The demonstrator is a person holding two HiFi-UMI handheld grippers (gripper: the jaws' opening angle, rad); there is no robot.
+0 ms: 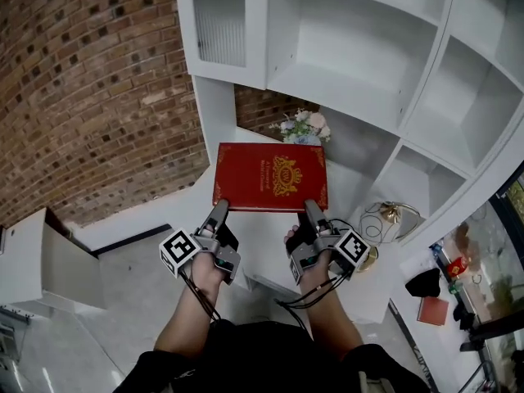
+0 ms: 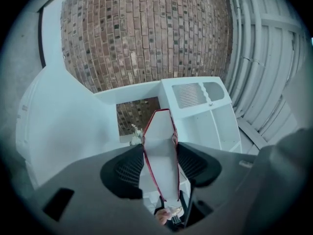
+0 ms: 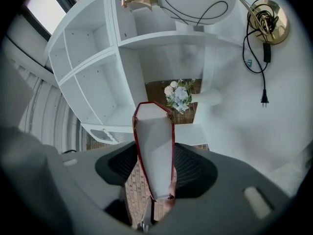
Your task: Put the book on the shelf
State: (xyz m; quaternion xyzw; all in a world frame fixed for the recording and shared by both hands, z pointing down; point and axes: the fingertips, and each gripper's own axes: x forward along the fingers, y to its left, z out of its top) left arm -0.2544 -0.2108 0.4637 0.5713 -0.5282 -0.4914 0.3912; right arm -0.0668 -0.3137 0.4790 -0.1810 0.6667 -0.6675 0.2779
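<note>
A red book (image 1: 270, 176) with a gold crest on its cover is held flat in the air in front of the white shelf unit (image 1: 360, 64). My left gripper (image 1: 219, 209) is shut on the book's near left edge, and my right gripper (image 1: 312, 210) is shut on its near right edge. In the left gripper view the book (image 2: 160, 153) shows edge-on, white pages in a red cover, clamped between the black pads. The right gripper view shows the book (image 3: 154, 148) clamped the same way, with the shelf's open compartments (image 3: 93, 82) beyond it.
A small bunch of pale flowers (image 1: 304, 128) stands on the shelf's lower ledge just past the book. A white lamp with a gold base (image 1: 391, 217) and a black cord sits on the white counter at right. A brick wall (image 1: 90, 80) lies to the left.
</note>
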